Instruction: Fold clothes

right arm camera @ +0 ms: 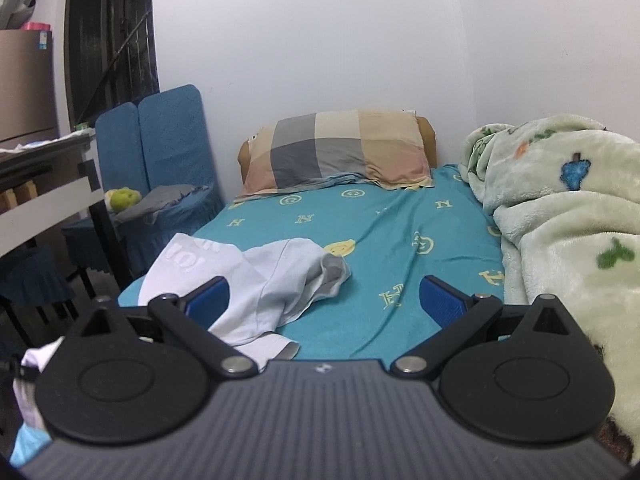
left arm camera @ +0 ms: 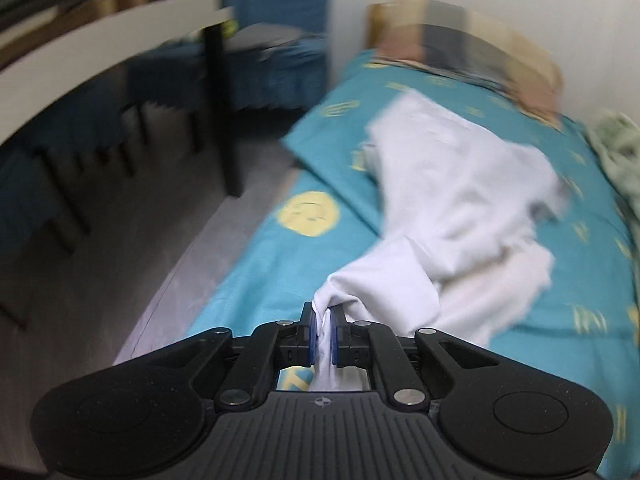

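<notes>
White garment (left arm camera: 452, 200) pinched in left gripper (left arm camera: 325, 330); right gripper (right arm camera: 324, 300) gapes wide, empty.

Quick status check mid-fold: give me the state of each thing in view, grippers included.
left gripper: shut on the white garment
right gripper: open, holding nothing
white garment: crumpled, unfolded, one end lifted off the bed
teal sheet: spread over the bed, wrinkled
pillow: at the bed's head
green blanket: bunched beside the wall
</notes>
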